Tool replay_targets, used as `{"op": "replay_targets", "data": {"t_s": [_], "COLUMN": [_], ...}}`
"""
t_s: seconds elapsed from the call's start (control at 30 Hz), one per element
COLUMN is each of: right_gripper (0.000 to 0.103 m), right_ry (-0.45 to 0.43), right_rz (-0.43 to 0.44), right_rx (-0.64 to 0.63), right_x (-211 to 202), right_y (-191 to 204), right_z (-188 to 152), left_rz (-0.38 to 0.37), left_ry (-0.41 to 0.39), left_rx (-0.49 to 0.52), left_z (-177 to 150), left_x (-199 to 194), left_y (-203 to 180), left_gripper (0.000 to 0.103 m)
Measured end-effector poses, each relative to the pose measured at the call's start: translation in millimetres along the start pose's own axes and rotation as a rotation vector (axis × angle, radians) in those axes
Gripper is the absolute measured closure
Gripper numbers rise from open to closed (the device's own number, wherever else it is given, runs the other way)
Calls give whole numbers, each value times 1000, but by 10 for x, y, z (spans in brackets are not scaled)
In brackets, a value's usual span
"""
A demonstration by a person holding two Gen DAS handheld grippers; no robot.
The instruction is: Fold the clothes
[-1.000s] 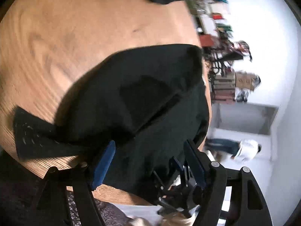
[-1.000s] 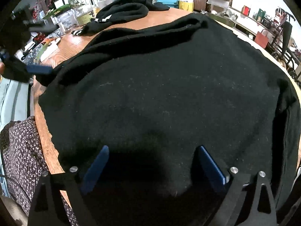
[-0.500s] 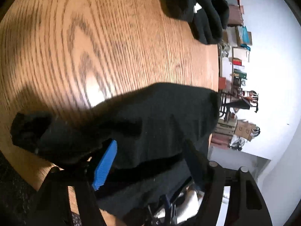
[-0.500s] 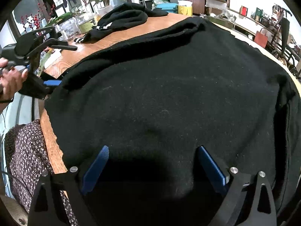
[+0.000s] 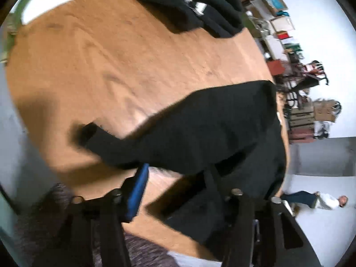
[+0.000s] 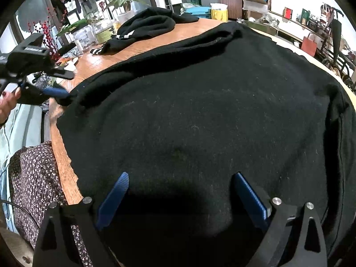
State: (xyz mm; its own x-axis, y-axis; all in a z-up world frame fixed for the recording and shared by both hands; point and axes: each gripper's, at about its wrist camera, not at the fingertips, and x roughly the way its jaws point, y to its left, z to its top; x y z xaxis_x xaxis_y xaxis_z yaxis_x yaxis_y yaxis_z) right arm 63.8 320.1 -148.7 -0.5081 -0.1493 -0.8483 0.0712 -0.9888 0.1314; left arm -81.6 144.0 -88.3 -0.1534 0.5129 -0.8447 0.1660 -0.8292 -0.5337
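On the wooden desk (image 6: 66, 173) your black sweater (image 6: 200, 111) lies mostly flat, sleeve unfolded: left gripper (image 5: 175, 178) pinches that sleeve, right gripper (image 6: 180, 195) hovers spread above.

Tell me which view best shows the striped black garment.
Left wrist view: the striped black garment lies close, its white bands clear though blurred. Right wrist view shows it farther off, bunched, stripes tiny.

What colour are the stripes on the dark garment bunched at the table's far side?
White, on the black bunched garment; clearest in the left wrist view.
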Motion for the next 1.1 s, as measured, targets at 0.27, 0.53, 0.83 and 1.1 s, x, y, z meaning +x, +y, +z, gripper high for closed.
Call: {"op": "replay_targets", "data": {"t_s": [0.27, 0.53, 0.83, 1.1], "right_gripper": [4, 4, 15, 15], "right_ry": [-3, -16, -3, -75], "right_rz": [1, 13, 100, -78], "right_rx": [1, 19, 240, 403], "right_x": [30, 5, -247, -890], "right_y": [27, 14, -337, -821], "right_z": [23, 5, -109, -444], "left_rz": [29, -16, -241, -402], "left_ry": [-32, -153, -581, -140], "left_rx": [-74, -91, 488, 1115], "left_z": [59, 196, 41, -1309], "left_x": [-23, 238, -1083, -450], "left_y": [317, 443, -1743, -2997], "left_gripper": [40, 86, 92, 30]}}
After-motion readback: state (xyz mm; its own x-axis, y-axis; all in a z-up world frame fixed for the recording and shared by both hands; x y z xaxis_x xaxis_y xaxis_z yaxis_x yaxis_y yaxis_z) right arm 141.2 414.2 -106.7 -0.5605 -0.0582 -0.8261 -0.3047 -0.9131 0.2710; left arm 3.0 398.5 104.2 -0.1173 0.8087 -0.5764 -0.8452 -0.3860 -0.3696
